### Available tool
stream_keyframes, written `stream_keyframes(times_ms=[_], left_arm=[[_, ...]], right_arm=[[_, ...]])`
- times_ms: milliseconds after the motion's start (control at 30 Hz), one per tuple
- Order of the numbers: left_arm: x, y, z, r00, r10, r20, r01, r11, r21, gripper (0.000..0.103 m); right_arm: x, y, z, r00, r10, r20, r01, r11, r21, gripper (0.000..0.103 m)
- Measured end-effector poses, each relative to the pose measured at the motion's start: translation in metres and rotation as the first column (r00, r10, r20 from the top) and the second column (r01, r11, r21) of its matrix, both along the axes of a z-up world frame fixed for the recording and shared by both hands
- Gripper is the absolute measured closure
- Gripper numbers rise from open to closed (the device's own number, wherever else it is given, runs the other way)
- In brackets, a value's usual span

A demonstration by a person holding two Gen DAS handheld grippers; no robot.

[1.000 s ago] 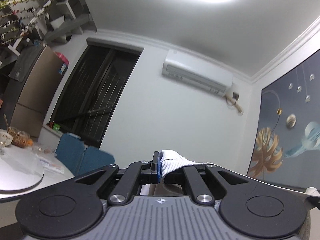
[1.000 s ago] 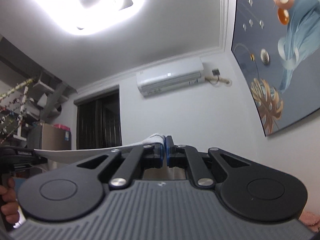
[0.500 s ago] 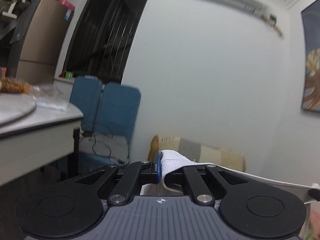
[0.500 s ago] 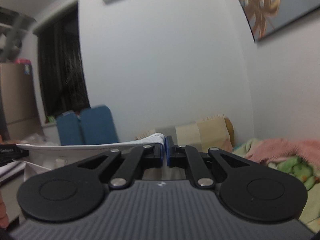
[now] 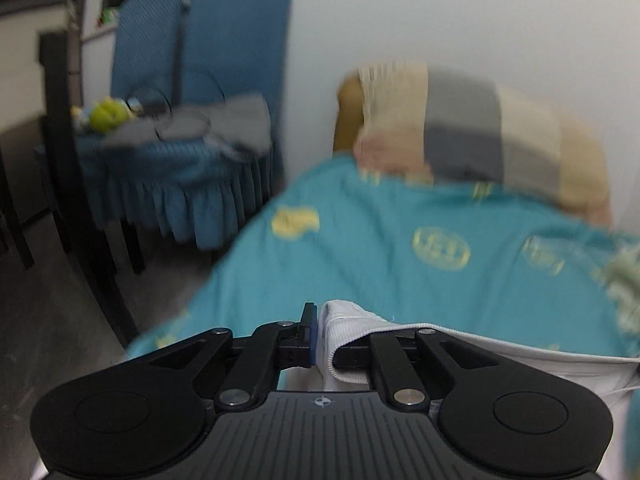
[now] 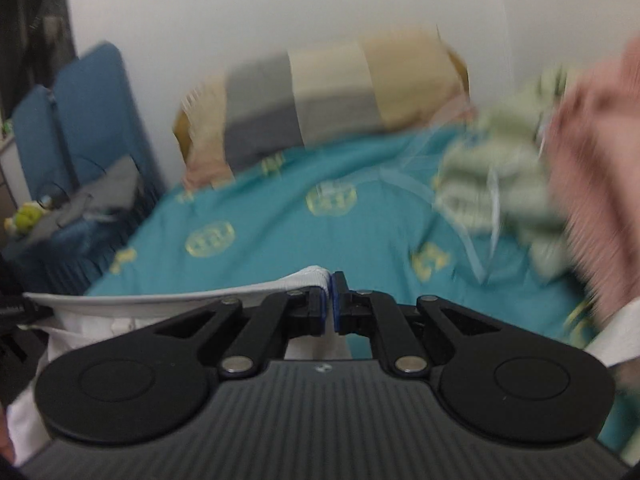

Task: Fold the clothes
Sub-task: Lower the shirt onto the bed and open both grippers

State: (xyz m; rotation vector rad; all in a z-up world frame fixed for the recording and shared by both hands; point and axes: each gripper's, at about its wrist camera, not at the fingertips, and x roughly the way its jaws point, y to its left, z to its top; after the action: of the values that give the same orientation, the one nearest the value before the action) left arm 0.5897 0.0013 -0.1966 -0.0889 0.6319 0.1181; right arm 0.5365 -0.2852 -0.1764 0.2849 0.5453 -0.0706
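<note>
A white garment with a ribbed hem [image 5: 344,344] hangs stretched between both grippers over a bed with a teal sheet [image 5: 400,248]. My left gripper [image 5: 320,332] is shut on one corner of the ribbed hem, and the cloth runs off to the right. In the right wrist view the white garment [image 6: 160,300] runs off to the left, its other hem corner pinched in my shut right gripper [image 6: 331,300] above the teal sheet [image 6: 280,224]. Most of the garment hangs below the grippers, hidden.
A striped beige and grey blanket [image 5: 472,128] lies at the head of the bed by the wall. Pink and green bedding [image 6: 560,160] is heaped on the bed's right side. Blue chairs [image 5: 192,80] holding grey cloth, cables and a toy stand left, beside a dark table leg [image 5: 68,160].
Both grippers have tipped down from the ceiling and wall toward the bed, still holding the white garment. The teal sheet now fills both views, blurred by the motion.
</note>
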Motion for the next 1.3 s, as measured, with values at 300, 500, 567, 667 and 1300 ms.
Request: stream_keyframes(times_ms=[300,500,567,667,1300], left_arm=[[-0.005,0.016,0.009,0.996,-0.042,-0.076,0.042,0.999,0.007,0.024],[-0.086,0.021,0.066,0.990,-0.123,-0.067,0.125,0.992,0.026,0.010],[-0.120,0.022,0.083,0.989,-0.139,-0.052,0.141,0.989,0.035,0.008],[-0.171,0.023,0.109,0.986,-0.164,-0.030,0.165,0.985,0.049,0.008],[-0.337,0.044,0.095,0.966,-0.179,-0.186,0.195,0.978,0.071,0.010]], right_arm=[[0.009,-0.023,-0.011,0.989,0.075,-0.129,-0.053,0.985,0.161,0.022],[-0.029,-0.008,0.020,0.977,0.108,-0.183,-0.087,0.989,0.117,0.020],[-0.056,-0.005,0.036,0.979,0.111,-0.169,-0.090,0.988,0.127,0.020],[-0.110,-0.003,0.061,0.987,0.113,-0.117,-0.093,0.981,0.171,0.020],[-0.379,0.013,0.088,0.985,0.163,-0.061,-0.145,0.962,0.230,0.020]])
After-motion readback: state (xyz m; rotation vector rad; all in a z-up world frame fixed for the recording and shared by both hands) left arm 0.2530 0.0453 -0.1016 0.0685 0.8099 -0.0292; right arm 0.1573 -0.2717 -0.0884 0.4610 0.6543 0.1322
